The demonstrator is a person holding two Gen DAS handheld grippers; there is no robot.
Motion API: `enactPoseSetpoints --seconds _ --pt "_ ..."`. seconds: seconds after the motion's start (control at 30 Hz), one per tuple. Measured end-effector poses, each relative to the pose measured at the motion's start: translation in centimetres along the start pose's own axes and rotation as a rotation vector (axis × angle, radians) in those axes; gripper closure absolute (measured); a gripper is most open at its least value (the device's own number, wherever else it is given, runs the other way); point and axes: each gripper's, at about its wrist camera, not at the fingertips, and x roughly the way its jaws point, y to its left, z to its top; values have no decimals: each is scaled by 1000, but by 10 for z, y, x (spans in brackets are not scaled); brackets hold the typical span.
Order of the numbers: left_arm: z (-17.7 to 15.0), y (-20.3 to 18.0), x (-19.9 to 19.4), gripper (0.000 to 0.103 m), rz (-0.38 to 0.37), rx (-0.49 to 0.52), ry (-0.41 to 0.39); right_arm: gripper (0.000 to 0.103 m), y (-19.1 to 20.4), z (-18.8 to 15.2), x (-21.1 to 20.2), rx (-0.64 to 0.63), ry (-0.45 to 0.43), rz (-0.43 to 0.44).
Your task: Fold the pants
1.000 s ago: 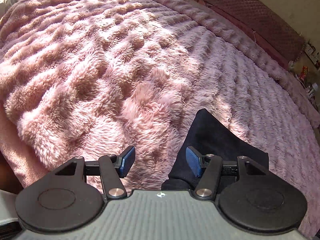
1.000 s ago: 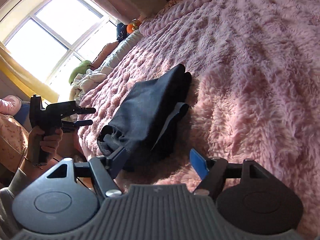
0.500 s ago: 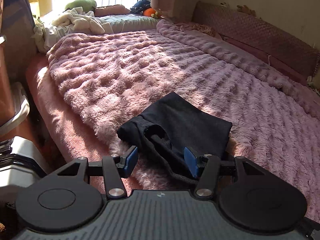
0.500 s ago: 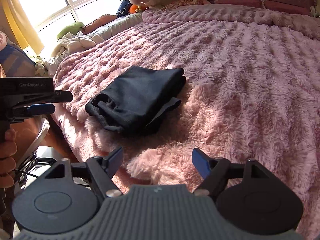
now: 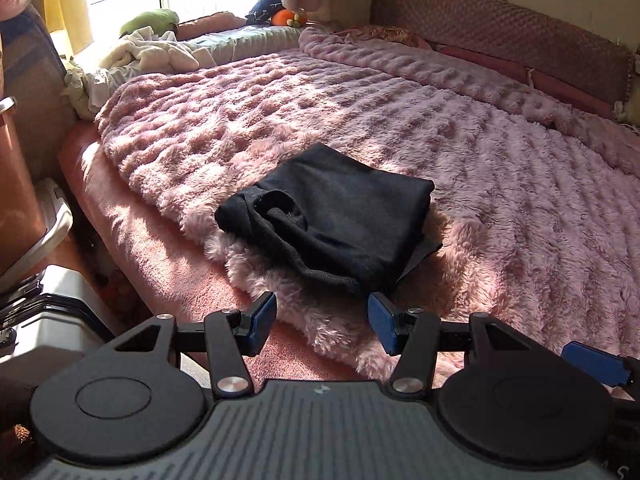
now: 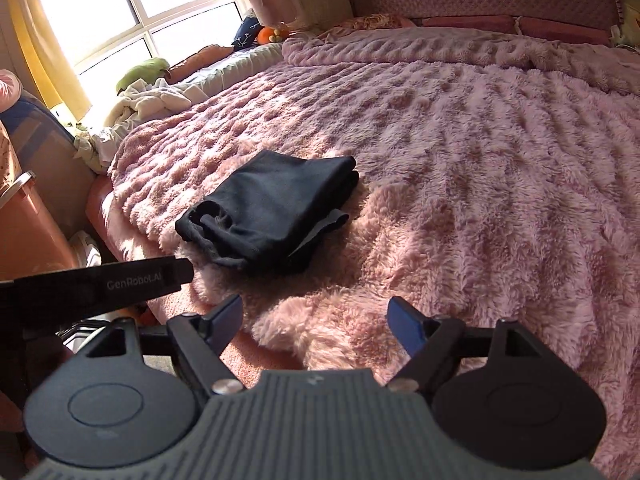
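From the left wrist camera, the left gripper (image 5: 322,322) now sits well back from the bed edge, its jaws spread with nothing but fluffy blanket (image 5: 500,184) showing between them. A second ago the same camera was low over the blanket with only a black corner of cloth beside one pad; half a second ago the bundle was right at the pads. Now the whole pants (image 5: 332,220) lie in full view as a compact dark block near the front edge of the bed (image 5: 132,216), waistband opening toward the camera, one loose flap of fabric sticking out at the right side. The blue pad of the right gripper (image 5: 592,362) peeks in at the lower right, clear of the cloth.

From the right wrist camera, the right gripper (image 6: 316,324) has likewise pulled away and risen: a second ago its left finger was at the bundle's near end, and now the pants (image 6: 272,216) rest apart from it, further up the blanket (image 6: 480,160). Its jaws are opening and hold nothing. The left gripper's body (image 6: 96,286) crosses the left edge of this view, also off the garment.

Both tools released and withdrawn, with the garment lying squared on its own, suggests the folding is essentially done; the protruding flap is the only untidy remainder.
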Motion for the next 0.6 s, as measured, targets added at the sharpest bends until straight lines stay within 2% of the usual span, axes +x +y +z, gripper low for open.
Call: enactPoseSetpoints --seconds 0.27,0.47,0.6 --pt "-11 -11 -2 41 -5 29 24 27 -13 -6 2 -13 32 4" --pt "-12 -16 -3 40 -8 43 17 27 -14 -8 7 -43 80 9" --pt "-15 -22 -3 40 -2 58 6 27 -11 -7 5 -56 83 9"
